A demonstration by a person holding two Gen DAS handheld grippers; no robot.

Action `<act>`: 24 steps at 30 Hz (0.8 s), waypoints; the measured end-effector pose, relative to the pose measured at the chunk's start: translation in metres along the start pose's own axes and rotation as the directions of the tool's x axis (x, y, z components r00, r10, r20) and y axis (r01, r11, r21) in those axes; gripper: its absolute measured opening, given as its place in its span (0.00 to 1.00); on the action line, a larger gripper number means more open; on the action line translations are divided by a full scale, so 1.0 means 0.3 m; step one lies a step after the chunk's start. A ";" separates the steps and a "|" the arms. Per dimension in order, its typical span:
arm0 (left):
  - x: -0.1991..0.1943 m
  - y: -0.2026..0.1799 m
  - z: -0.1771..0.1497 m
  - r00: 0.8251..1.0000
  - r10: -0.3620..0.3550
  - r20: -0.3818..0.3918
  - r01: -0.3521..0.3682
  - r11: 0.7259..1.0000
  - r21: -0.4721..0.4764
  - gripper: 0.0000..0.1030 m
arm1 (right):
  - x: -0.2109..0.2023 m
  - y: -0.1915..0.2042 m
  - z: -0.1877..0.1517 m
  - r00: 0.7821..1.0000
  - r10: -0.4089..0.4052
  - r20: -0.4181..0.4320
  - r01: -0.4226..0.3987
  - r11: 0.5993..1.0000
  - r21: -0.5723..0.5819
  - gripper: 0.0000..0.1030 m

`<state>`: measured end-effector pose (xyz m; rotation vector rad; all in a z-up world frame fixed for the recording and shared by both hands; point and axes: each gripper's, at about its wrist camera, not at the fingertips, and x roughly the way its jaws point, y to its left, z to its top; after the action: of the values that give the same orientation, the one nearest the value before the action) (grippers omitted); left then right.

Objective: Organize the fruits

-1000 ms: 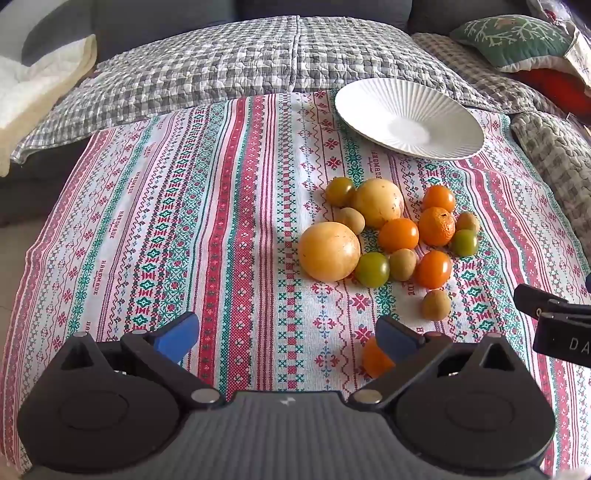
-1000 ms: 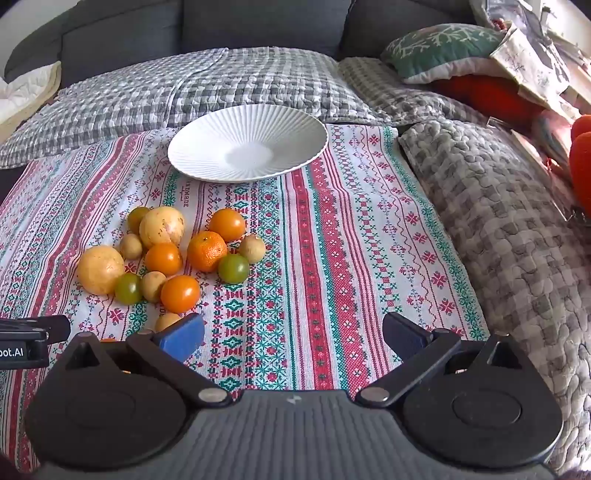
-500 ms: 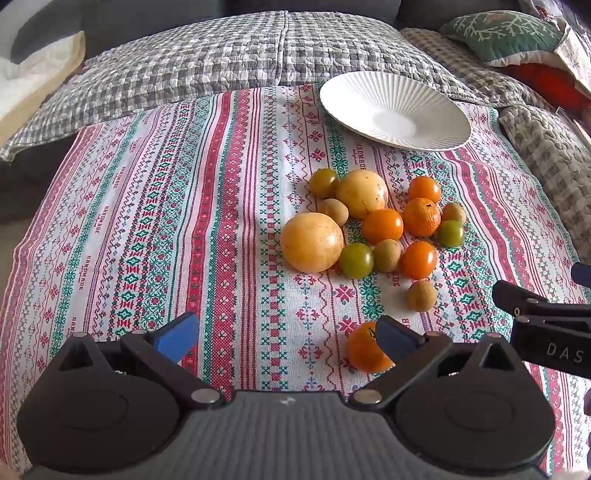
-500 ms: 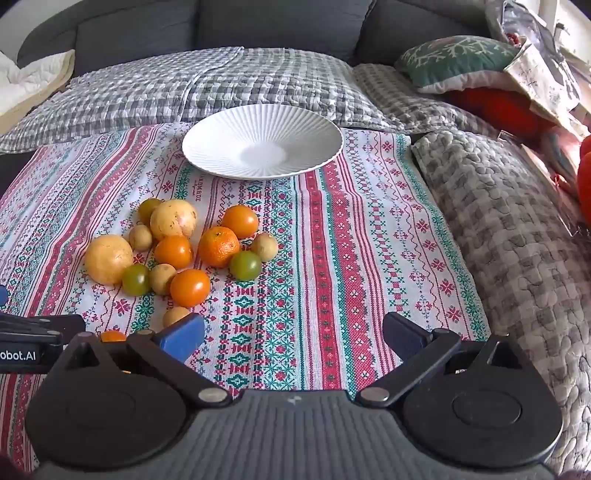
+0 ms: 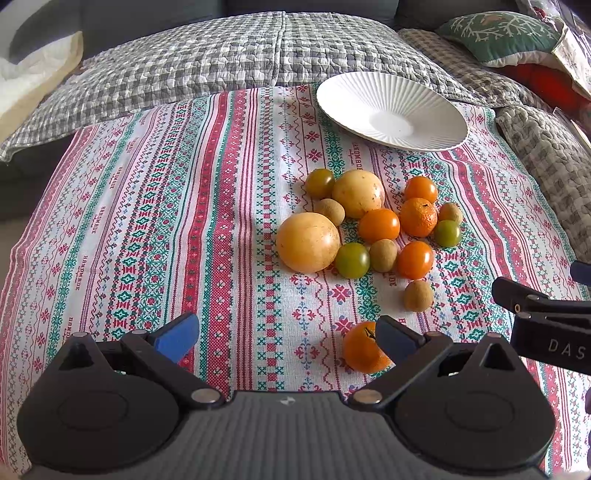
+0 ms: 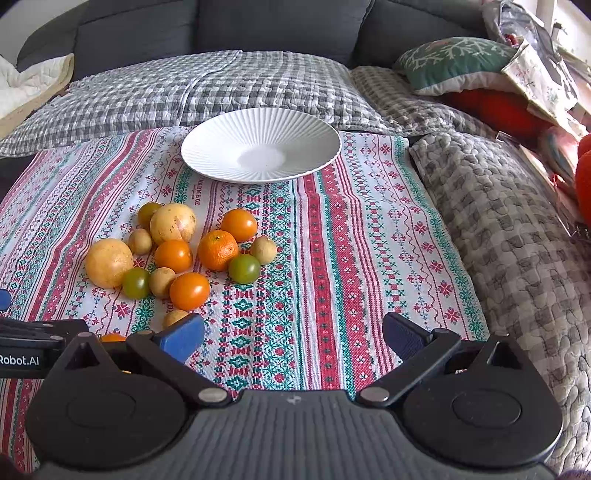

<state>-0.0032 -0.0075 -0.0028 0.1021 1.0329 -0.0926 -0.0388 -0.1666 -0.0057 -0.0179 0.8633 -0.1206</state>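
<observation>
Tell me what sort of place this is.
Most likely a home living room: a dark sofa stands behind, checked quilted covers and a green cushion lie around, and a white plate and loose fruit sit on an embroidered cloth.

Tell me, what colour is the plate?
Plain white plate with fine ribs, clearest in the right wrist view.
</observation>
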 end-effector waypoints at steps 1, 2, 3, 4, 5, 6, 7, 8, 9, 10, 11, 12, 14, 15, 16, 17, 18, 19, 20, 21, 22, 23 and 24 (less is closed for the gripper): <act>0.000 0.000 0.000 1.000 0.000 0.001 0.000 1.000 0.000 0.92 | 0.000 0.000 0.000 1.000 0.000 0.000 0.000 1.000 0.000 1.00; 0.000 0.000 -0.001 1.000 0.001 0.002 -0.001 1.000 0.000 0.92 | 0.000 -0.001 0.000 1.000 0.001 -0.001 -0.001 1.000 0.000 1.00; 0.000 -0.001 -0.001 1.000 0.002 0.004 -0.002 1.000 0.001 0.92 | 0.000 -0.001 0.000 1.000 0.001 -0.001 -0.001 1.000 0.000 1.00; -0.001 -0.001 -0.002 1.000 0.003 0.007 -0.003 1.000 0.001 0.92 | 0.000 -0.002 0.001 1.000 0.001 -0.001 -0.001 1.000 -0.001 1.00; -0.002 -0.002 -0.002 1.000 0.003 0.010 -0.003 1.000 0.002 0.92 | 0.000 -0.001 0.001 1.000 0.000 -0.001 0.000 1.000 0.000 1.00; -0.002 -0.003 -0.002 1.000 0.004 0.012 -0.004 1.000 0.003 0.92 | 0.000 -0.002 0.001 1.000 0.000 -0.001 0.000 1.000 0.000 1.00; -0.002 -0.004 -0.002 1.000 0.004 0.013 -0.004 1.000 0.005 0.92 | 0.001 -0.002 0.000 1.000 -0.001 -0.001 0.001 1.000 0.001 1.00; -0.002 -0.005 -0.003 1.000 0.005 0.013 -0.005 1.000 0.007 0.92 | 0.001 -0.002 0.000 1.000 0.000 -0.001 0.000 1.000 0.000 1.00; -0.002 -0.006 -0.003 1.000 0.005 0.014 -0.005 1.000 0.009 0.92 | 0.001 -0.002 0.000 1.000 0.000 -0.002 0.000 1.000 0.000 1.00; -0.002 -0.006 -0.004 1.000 0.005 0.015 -0.005 1.000 0.010 0.92 | 0.001 -0.003 0.000 1.000 -0.001 -0.002 0.001 1.000 -0.001 1.00; -0.001 -0.006 -0.004 1.000 0.005 0.014 -0.005 1.000 0.010 0.92 | 0.001 -0.003 0.000 1.000 -0.001 -0.002 0.001 1.000 -0.001 1.00; -0.002 -0.005 -0.005 1.000 0.004 0.015 -0.004 1.000 0.010 0.92 | 0.001 -0.003 0.000 1.000 0.000 -0.001 0.000 1.000 -0.001 1.00; -0.002 -0.006 -0.005 1.000 0.004 0.016 -0.004 1.000 0.010 0.92 | 0.001 -0.002 0.000 1.000 -0.001 -0.001 0.001 1.000 0.000 1.00; -0.002 -0.006 -0.005 1.000 0.005 0.015 -0.005 1.000 0.011 0.92 | 0.001 -0.003 0.000 1.000 -0.001 -0.001 0.001 1.000 0.000 1.00; -0.001 -0.006 -0.005 1.000 0.006 0.016 -0.006 1.000 0.011 0.92 | 0.001 -0.003 0.000 1.000 -0.001 -0.001 0.001 1.000 0.000 1.00; -0.002 -0.007 -0.005 1.000 0.006 0.016 -0.006 1.000 0.011 0.92 | 0.001 -0.004 0.000 1.000 -0.002 -0.001 0.002 1.000 -0.001 1.00; -0.002 -0.007 -0.004 1.000 0.005 0.017 -0.005 1.000 0.011 0.92 | 0.001 -0.004 -0.001 1.000 -0.002 -0.001 0.002 1.000 -0.002 1.00; -0.003 -0.006 -0.004 1.000 0.005 0.018 -0.006 1.000 0.010 0.92 | 0.001 -0.004 -0.001 1.000 -0.002 -0.001 0.002 1.000 -0.001 1.00; -0.004 -0.006 -0.004 1.000 0.006 0.020 -0.006 1.000 0.010 0.92 | 0.001 -0.005 -0.001 1.000 -0.003 0.000 0.003 1.000 0.000 1.00; -0.004 -0.005 -0.003 1.000 0.007 0.021 -0.007 1.000 0.010 0.92 | 0.001 -0.005 -0.002 1.000 -0.003 0.000 0.003 1.000 0.000 1.00; -0.005 -0.005 -0.004 1.000 0.008 0.022 -0.008 1.000 0.011 0.92 | 0.001 -0.007 -0.002 1.000 -0.003 0.001 0.003 1.000 0.000 1.00; -0.006 -0.005 -0.004 1.000 0.008 0.023 -0.008 1.000 0.011 0.92 | 0.001 -0.007 -0.002 1.000 -0.004 0.001 0.004 1.000 -0.001 1.00; -0.006 -0.006 -0.005 1.000 0.009 0.023 -0.009 1.000 0.012 0.92 | 0.001 -0.006 -0.001 1.000 -0.004 0.000 0.004 1.000 -0.001 1.00</act>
<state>-0.0057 -0.0089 -0.0020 0.1162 1.0085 -0.0918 -0.0390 -0.1683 -0.0059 -0.0205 0.8633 -0.1237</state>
